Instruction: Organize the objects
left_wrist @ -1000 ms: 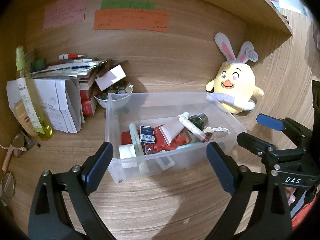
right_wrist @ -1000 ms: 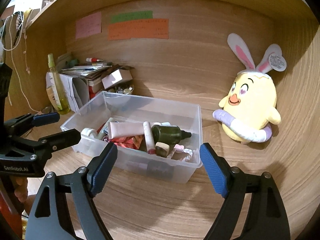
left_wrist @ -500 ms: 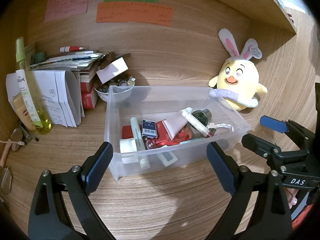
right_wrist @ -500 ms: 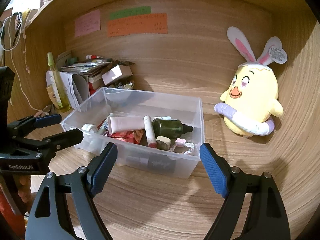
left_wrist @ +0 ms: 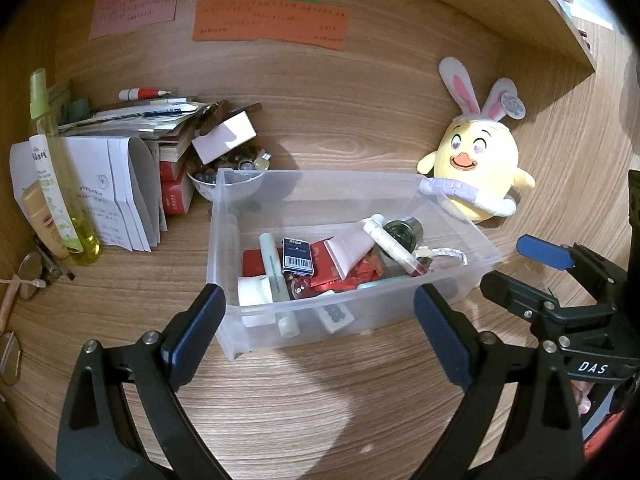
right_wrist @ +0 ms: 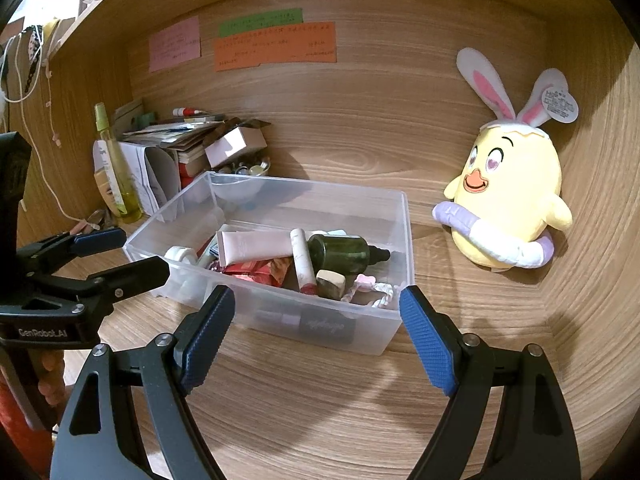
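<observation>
Two grippers hang spread and empty above the wooden worktop (left_wrist: 320, 400), both facing a clear plastic bin (left_wrist: 452, 216) that sits near the middle of it. At the far left, against the side wall, stands a tall yellow-green spray bottle (left_wrist: 60, 184), upright, with a squat tan bottle (left_wrist: 38, 216) just beside it and folded white papers (left_wrist: 120, 188) behind. Next comes a heap of books and papers (left_wrist: 160, 120) with a red-and-white marker (left_wrist: 144, 92) lying on top, a small white open box (left_wrist: 224, 138) tilted against the heap, and below that a bowl of small bits (left_wrist: 232, 176) touching the bin's back left corner. The left gripper (left_wrist: 320, 332) is held wide, its fingers on either side of the bin's near wall but not touching it. Inside the bin lie a pale green tube (left_wrist: 274, 272), a black barcode box (left_wrist: 298, 260), red packets (left_wrist: 340, 272), a pink tube (right_wrist: 256, 246), a dark green bottle (right_wrist: 340, 254) on its side and a white braided cord (right_wrist: 376, 294). The right gripper (right_wrist: 316, 340) is likewise parted, close before the bin's near right corner. To the right, well apart from the bin, a yellow plush chick with bunny ears (right_wrist: 508, 200) leans against the back wall. Three coloured notes (right_wrist: 276, 46) are stuck on that wall.
</observation>
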### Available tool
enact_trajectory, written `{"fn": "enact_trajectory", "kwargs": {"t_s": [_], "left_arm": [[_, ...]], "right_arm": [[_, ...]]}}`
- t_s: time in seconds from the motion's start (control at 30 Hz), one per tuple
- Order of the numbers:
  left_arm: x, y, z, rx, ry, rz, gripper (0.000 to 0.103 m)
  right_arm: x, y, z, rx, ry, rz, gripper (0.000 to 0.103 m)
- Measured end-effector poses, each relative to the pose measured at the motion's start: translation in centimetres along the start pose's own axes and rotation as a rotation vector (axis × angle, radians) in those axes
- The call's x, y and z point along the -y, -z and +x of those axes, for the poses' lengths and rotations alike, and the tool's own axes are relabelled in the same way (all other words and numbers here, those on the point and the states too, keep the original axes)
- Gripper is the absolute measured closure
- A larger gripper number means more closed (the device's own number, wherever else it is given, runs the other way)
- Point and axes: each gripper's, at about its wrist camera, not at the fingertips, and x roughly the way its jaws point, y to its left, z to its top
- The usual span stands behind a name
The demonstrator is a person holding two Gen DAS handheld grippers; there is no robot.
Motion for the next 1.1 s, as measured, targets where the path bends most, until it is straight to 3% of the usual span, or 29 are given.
{"fn": "enact_trajectory", "kwargs": {"t_s": [1.1], "left_arm": [[0.33, 0.0, -0.28, -0.017, 0.032, -0.016, 0.007]], "right_arm": [[0.32, 0.12, -0.24, 0.002, -0.005, 0.02, 0.02]]}}
